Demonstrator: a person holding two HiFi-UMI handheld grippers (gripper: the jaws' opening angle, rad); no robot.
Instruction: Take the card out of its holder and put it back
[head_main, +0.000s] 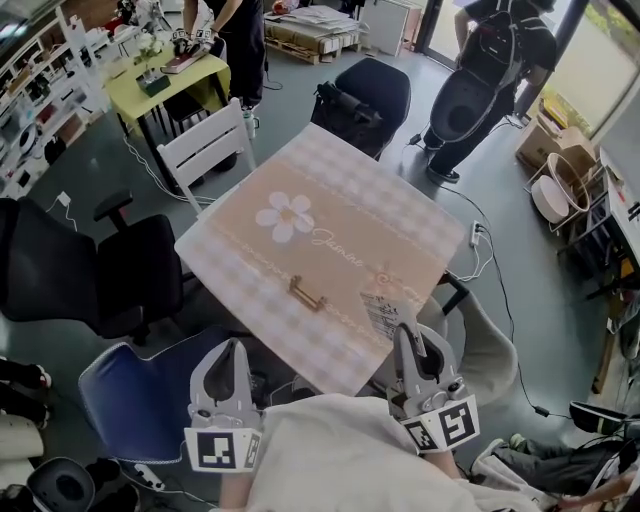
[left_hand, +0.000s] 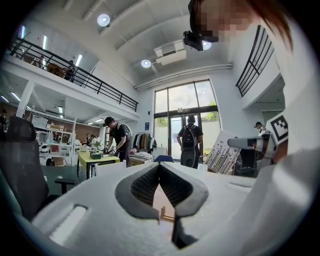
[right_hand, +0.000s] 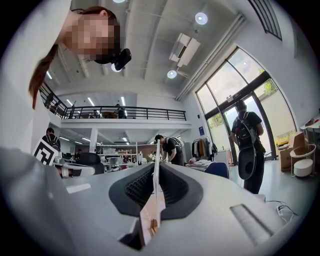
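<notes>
A small wooden card holder (head_main: 306, 294) lies empty on the checked tablecloth with a flower print (head_main: 300, 215), near the table's front edge. Right of it, over the table's near corner, the white printed card (head_main: 381, 312) stands between the jaws of my right gripper (head_main: 405, 335), which is shut on it. In the right gripper view the card (right_hand: 156, 165) shows edge-on, pinched between the pads (right_hand: 175, 187). My left gripper (head_main: 233, 346) hangs just off the front edge, left of the holder, shut with nothing in it. Through its jaws' lower gap the holder (left_hand: 167, 215) shows.
Chairs ring the table: a white wooden one (head_main: 205, 146) at the far left, a black office chair (head_main: 120, 270) left, a blue one (head_main: 140, 395) near left, a grey one (head_main: 487, 350) right. A person with a backpack (head_main: 490, 70) stands beyond.
</notes>
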